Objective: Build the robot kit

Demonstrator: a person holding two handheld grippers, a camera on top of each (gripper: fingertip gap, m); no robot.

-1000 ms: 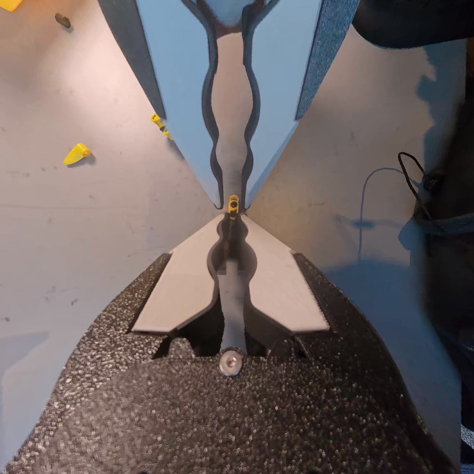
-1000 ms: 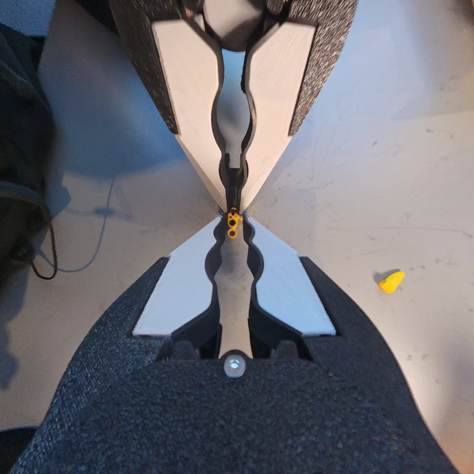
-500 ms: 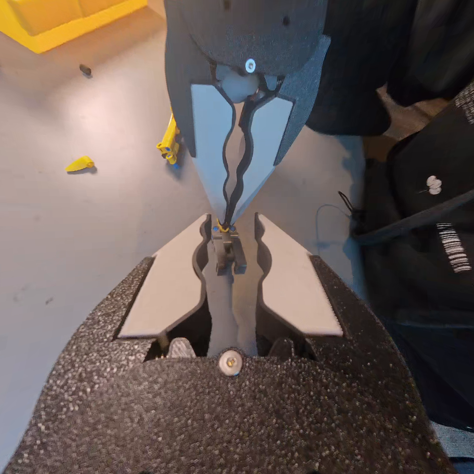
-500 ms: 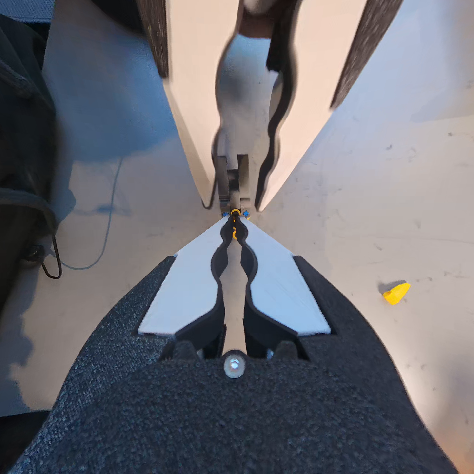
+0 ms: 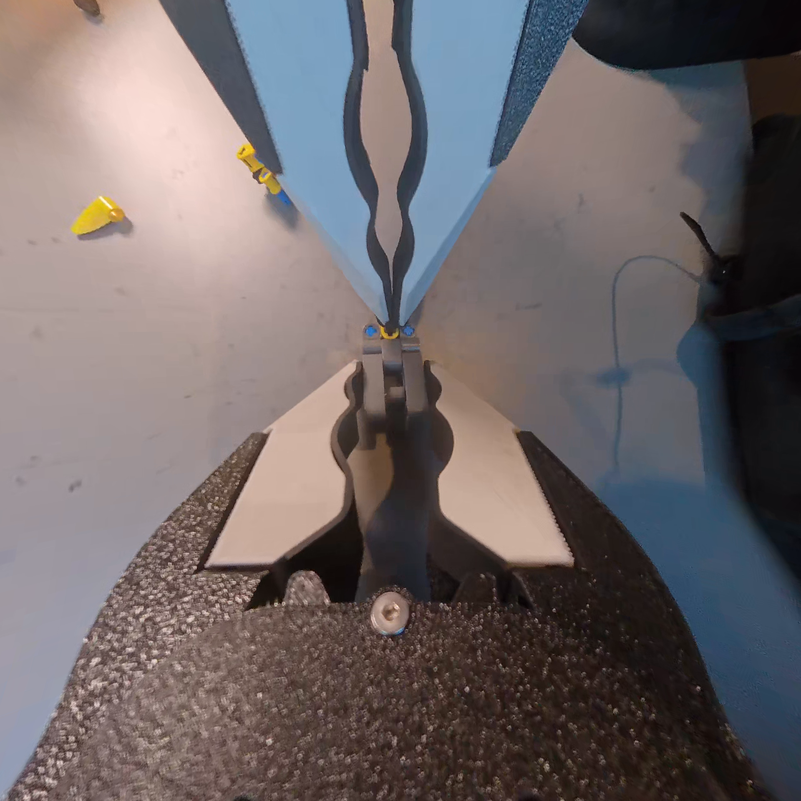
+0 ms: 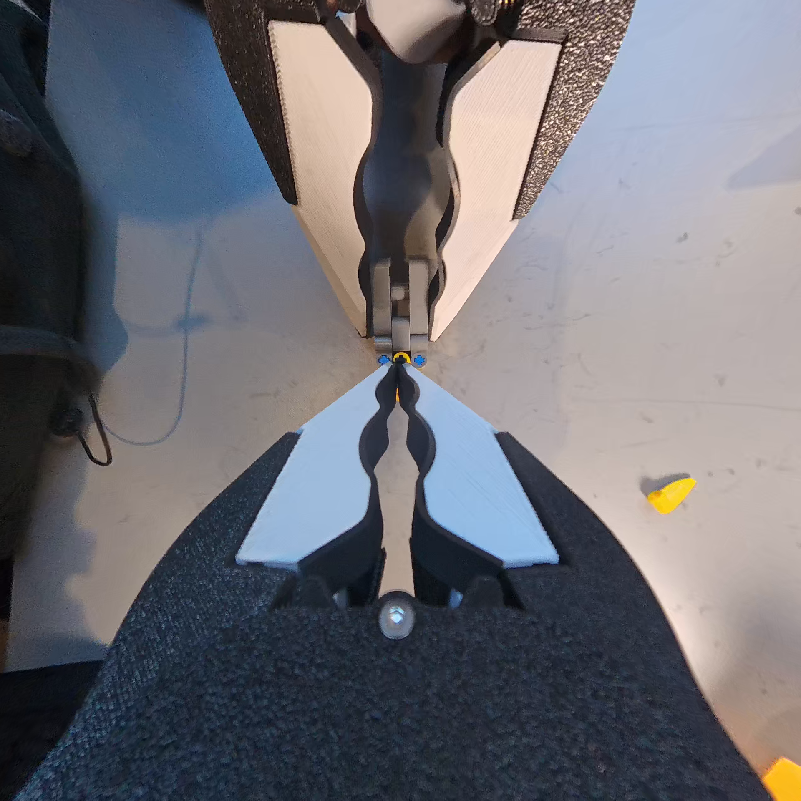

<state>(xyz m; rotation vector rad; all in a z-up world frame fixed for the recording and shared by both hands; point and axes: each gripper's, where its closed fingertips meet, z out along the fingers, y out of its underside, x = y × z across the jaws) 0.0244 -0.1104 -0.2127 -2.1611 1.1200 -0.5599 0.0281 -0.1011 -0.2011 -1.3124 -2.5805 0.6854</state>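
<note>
A small grey toy-brick part (image 5: 372, 390) with two blue pins and a yellow connector (image 5: 387, 333) at its end hangs above the grey table (image 5: 173, 390) between both grippers. My left gripper (image 5: 392, 368) is shut on the grey part, its fingers pressing the part's two sides. My right gripper (image 5: 392, 323) comes in from the opposite side, tip to tip, and is shut on the yellow connector. In the right wrist view my right gripper (image 6: 397, 368) pinches the yellow connector (image 6: 401, 358), and the left gripper (image 6: 401, 336) holds the grey part (image 6: 381, 299).
A yellow wedge piece (image 5: 96, 215) lies on the table, also in the right wrist view (image 6: 671, 495). A yellow and blue pin piece (image 5: 260, 171) lies near the right gripper's side. A thin cord (image 5: 615, 325) and dark fabric (image 5: 763, 390) lie at the table's edge. Less than 4 cm separates the two grippers' tips.
Half a second ago my left gripper was open and drawn back while the right held the part. Now the left has moved in and shut on the grey part.
</note>
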